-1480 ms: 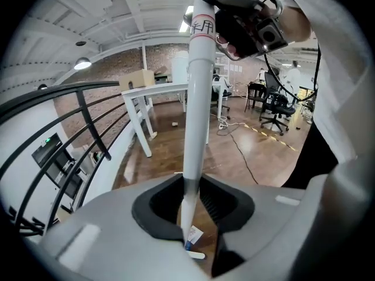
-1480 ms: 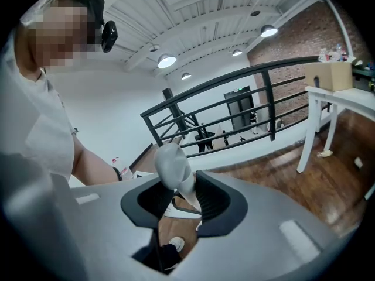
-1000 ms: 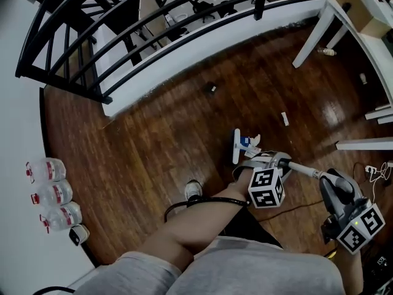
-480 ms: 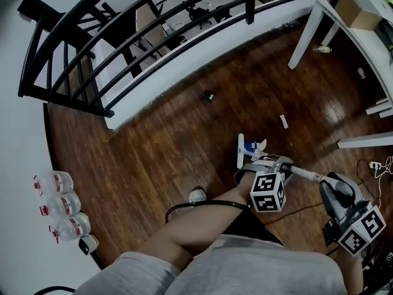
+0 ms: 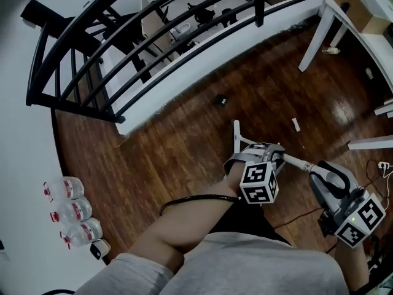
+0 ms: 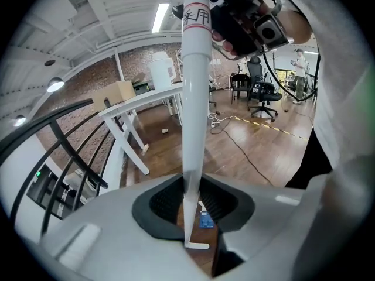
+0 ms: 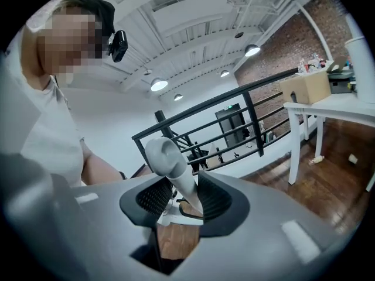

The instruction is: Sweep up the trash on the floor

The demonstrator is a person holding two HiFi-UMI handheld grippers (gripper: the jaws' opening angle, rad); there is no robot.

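Head view: person holds a broom w/ both grippers, handle (image 5: 299, 163) slanting from lower right down to the head (image 5: 235, 135) on the wood floor (image 5: 178, 146). Left gripper (image 5: 265, 157) is clamped low on the handle; left gripper view shows the white shaft pinched between its pads. Right gripper (image 5: 324, 176) is closed round the upper grip end, whose rounded tip pokes past the jaws in right gripper view. Trash: a blue scrap (image 6: 205, 220) lies just beside the head, seen thru the left jaws but hidden under the gripper in head view. A white scrap (image 5: 295, 125) sits further right and a dark bit (image 5: 220, 100) nearer the railing (image 5: 153, 48), both well apart from the head. No dustpan in view. Step, as I read it: mid-sweep, gathering pieces, nothing piled up yet. Next move prob calls for setting the head behind the blue scrap and dragging it toward the others, head flat on the floor. Both grips need to be firm so the shaft doesn't twist, and the black cable (image 5: 196, 198) by the person's arm could snag.
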